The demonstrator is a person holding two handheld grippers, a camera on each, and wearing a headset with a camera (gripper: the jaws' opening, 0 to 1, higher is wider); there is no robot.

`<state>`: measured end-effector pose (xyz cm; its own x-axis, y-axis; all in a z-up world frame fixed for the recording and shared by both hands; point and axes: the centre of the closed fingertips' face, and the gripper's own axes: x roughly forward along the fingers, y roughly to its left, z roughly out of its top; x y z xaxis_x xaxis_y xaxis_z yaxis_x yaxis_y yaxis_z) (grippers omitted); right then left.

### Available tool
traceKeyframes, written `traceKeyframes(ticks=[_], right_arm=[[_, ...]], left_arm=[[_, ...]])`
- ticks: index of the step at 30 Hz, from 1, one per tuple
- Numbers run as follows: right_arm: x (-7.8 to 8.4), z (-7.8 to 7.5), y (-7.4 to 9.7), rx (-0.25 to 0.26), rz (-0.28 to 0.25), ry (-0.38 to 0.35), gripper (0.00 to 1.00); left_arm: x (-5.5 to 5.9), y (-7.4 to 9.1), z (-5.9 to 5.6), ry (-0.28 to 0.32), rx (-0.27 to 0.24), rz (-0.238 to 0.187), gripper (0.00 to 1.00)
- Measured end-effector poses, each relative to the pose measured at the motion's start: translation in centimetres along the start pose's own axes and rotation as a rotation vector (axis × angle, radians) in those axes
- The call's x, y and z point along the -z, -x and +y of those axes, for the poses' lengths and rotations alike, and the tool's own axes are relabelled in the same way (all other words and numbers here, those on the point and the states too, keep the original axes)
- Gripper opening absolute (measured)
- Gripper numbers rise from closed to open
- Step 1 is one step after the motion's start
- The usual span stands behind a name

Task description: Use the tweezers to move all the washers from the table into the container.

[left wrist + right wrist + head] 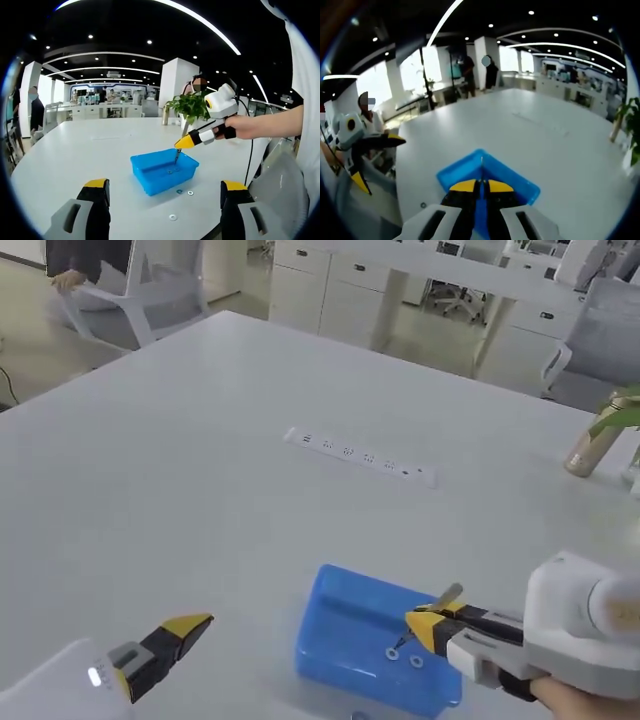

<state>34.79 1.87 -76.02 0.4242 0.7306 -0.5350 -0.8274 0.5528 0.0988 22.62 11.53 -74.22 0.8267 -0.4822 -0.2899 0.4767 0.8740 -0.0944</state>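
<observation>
The right gripper [432,626] was clenched on the tweezers [178,154] and held over the blue container [340,620]. The tweezer tips pointed down into it, just above two washers [392,653] lying on its floor. I could not tell whether the tips carried another one. Three loose washers [190,192] lay on the table [200,440] just outside the near wall of the container, on the person's side. Two were close together and the third was nearer still. The coming move likely turns on this: from the tweezer tips, the loose washers lay back toward the person, beyond the container's near wall, so the right gripper would need to lift and draw back. The left gripper [164,186] hung released, jaws wide apart, to the near left of the container.
</observation>
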Motion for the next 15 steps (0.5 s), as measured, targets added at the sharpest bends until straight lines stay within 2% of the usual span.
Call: traceKeyframes(ticks=[8,15], right_arm=[[-0.5,0.9,1.1,-0.004,-0.018,0.0,0.03],[0.0,1.9,1.9,-0.014,-0.015,0.0,0.03]], left_arm=[[0.0,0.0,0.0,-0.001,0.001,0.004,0.93],[0.1,0.0,0.0,-0.003,0.002,0.011,0.93]])
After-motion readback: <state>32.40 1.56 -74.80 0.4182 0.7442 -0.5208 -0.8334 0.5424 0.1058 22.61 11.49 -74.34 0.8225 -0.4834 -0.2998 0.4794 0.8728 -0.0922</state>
